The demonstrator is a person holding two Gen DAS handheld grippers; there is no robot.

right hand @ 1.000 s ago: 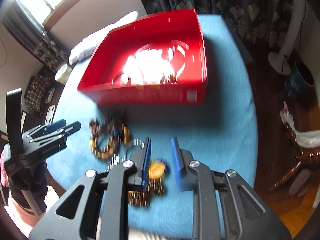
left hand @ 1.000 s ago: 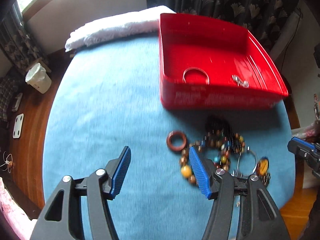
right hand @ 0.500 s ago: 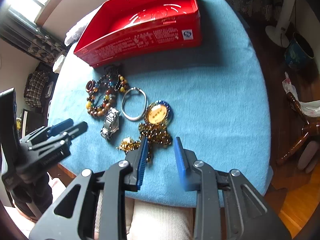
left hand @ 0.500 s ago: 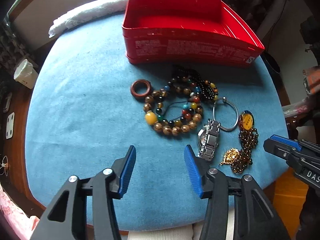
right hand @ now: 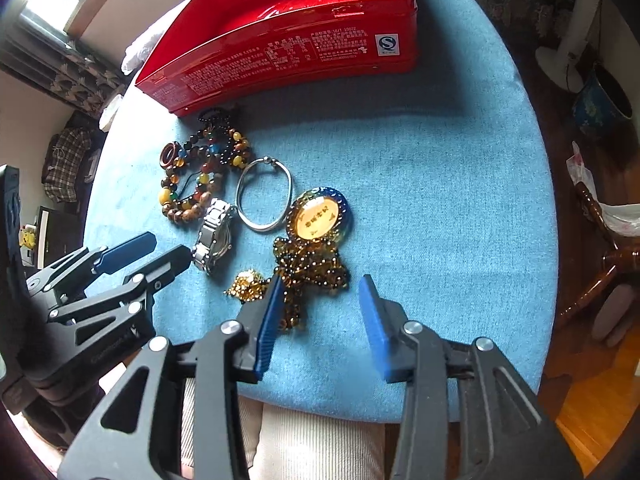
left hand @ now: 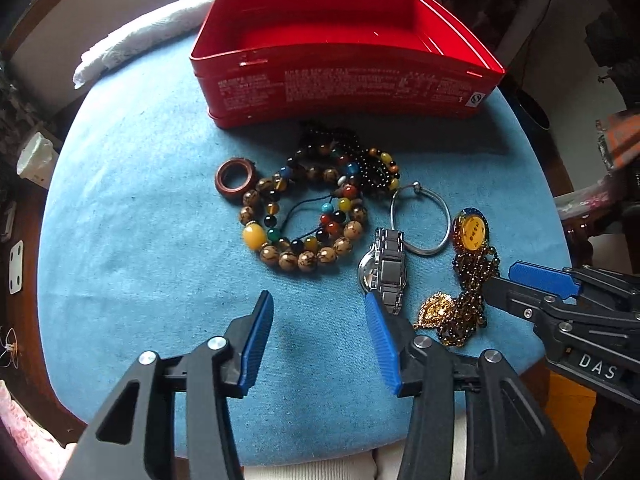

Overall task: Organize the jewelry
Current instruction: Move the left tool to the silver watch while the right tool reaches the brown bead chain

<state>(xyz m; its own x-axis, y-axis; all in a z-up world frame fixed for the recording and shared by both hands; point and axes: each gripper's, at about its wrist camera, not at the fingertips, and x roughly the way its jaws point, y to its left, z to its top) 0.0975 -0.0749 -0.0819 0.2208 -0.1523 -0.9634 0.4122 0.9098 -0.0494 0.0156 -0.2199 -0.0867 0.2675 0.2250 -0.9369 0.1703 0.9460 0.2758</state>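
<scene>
- Red tin [left hand: 344, 92] is the landmark; its floor is hidden, and all visible jewelry lies in front of it.
- Bead bracelets [left hand: 304, 216] just before the tin overlap, so lifting one could drag others.
- Watch [left hand: 384, 268], farther from the tin: left claw [left hand: 320, 340] is apart and empty.
- Bead necklace [right hand: 308, 264], farthest out: right claw [right hand: 320, 320] is opening, empty; loose strands may slip.

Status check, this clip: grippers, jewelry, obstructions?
Left gripper open, empty. Right gripper opening, empty, over gold bead necklace. Jewelry loose beside red tin. Nothing blocking.
</scene>
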